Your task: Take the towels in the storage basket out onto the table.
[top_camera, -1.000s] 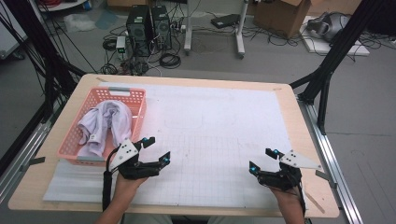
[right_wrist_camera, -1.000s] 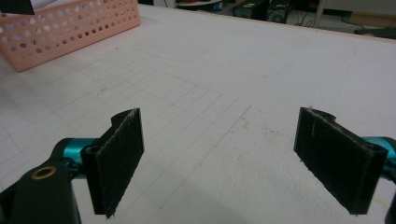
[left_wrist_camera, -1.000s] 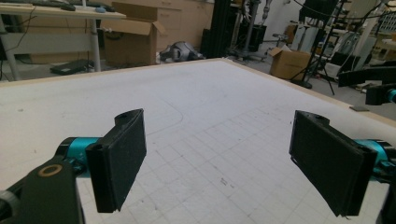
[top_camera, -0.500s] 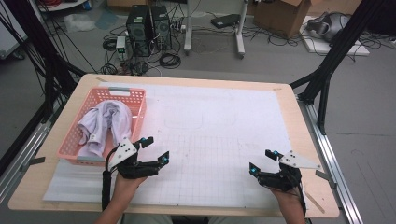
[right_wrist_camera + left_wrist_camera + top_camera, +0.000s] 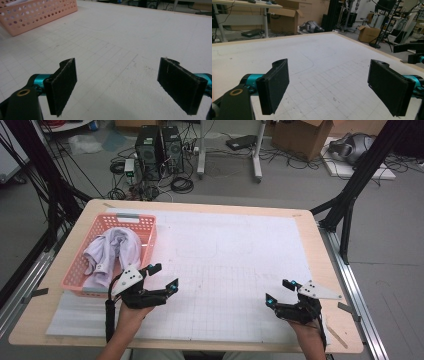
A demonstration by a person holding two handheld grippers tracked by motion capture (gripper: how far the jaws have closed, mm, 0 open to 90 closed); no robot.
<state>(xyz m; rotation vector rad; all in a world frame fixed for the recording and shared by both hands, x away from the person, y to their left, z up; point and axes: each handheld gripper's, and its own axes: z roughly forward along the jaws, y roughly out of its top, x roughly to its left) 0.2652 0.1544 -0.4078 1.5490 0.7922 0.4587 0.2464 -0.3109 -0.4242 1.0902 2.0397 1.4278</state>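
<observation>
High view shows your left gripper with its jaws spread wide and nothing between them, just beside the near right corner of the pink basket. Inside the basket lies a white cloth, bunched, probably a garment, though the folds are too soft to tell. Your right gripper sits well apart from the basket, over the white gridded mat, jaws also spread and empty.
</observation>
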